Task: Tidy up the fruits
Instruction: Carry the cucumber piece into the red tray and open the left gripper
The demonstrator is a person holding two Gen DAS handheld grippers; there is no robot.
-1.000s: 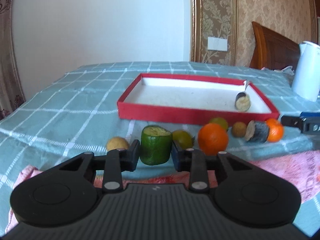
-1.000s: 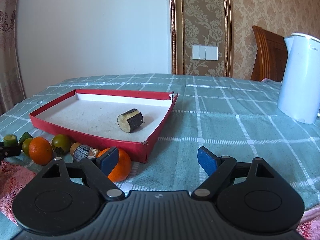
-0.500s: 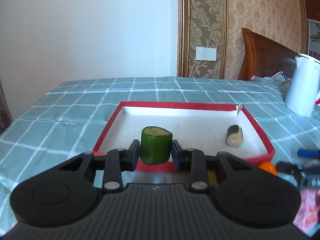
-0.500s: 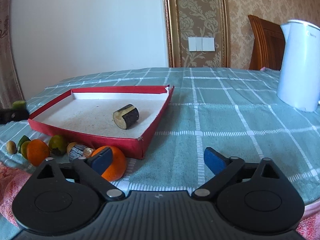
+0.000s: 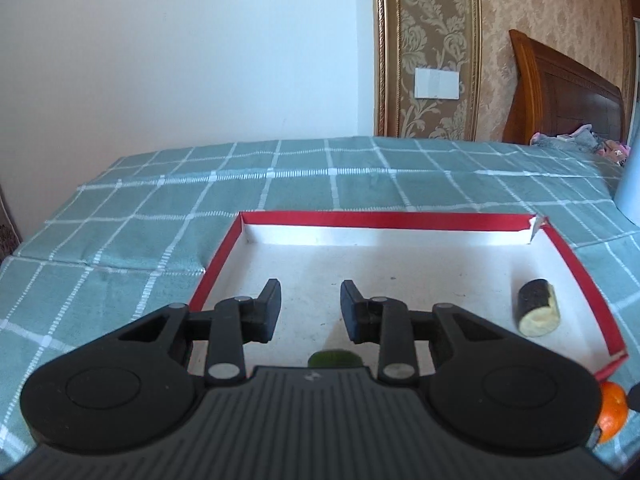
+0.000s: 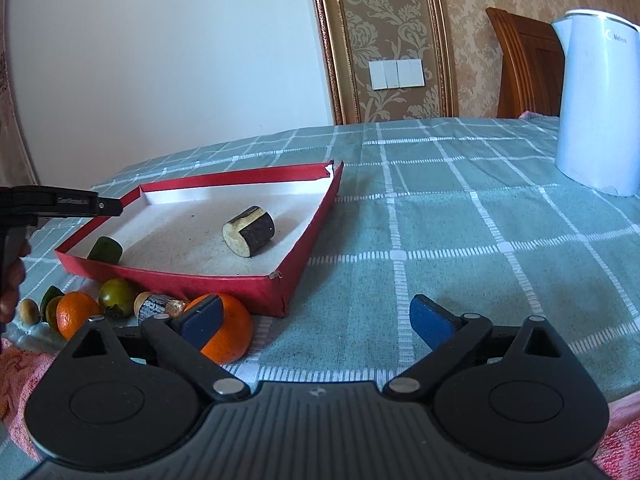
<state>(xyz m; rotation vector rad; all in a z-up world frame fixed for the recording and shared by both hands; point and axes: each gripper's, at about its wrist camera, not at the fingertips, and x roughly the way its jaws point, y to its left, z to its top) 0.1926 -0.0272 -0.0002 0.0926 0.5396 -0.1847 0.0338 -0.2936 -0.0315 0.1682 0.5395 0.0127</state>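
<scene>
My left gripper (image 5: 310,308) is open and empty above the red tray (image 5: 576,268). The green cucumber piece (image 5: 334,359) lies in the tray just below it, mostly hidden by the gripper body; it also shows in the right wrist view (image 6: 105,249) near the tray's left corner. A dark eggplant piece (image 5: 537,307) lies in the tray at the right (image 6: 249,231). My right gripper (image 6: 316,320) is open and empty, low over the cloth in front of the tray (image 6: 224,282). An orange (image 6: 230,330) sits just behind its left finger.
Outside the tray's front wall lie another orange (image 6: 76,318), a green fruit (image 6: 117,297), a second eggplant piece (image 6: 158,306) and a small brown fruit (image 6: 29,311). A white kettle (image 6: 596,104) stands at the far right. A pink towel (image 6: 16,372) lies at the near edge.
My left gripper moved forward over the tray, opened and let go of the cucumber piece, which now lies in the tray. The right gripper barely moved.
</scene>
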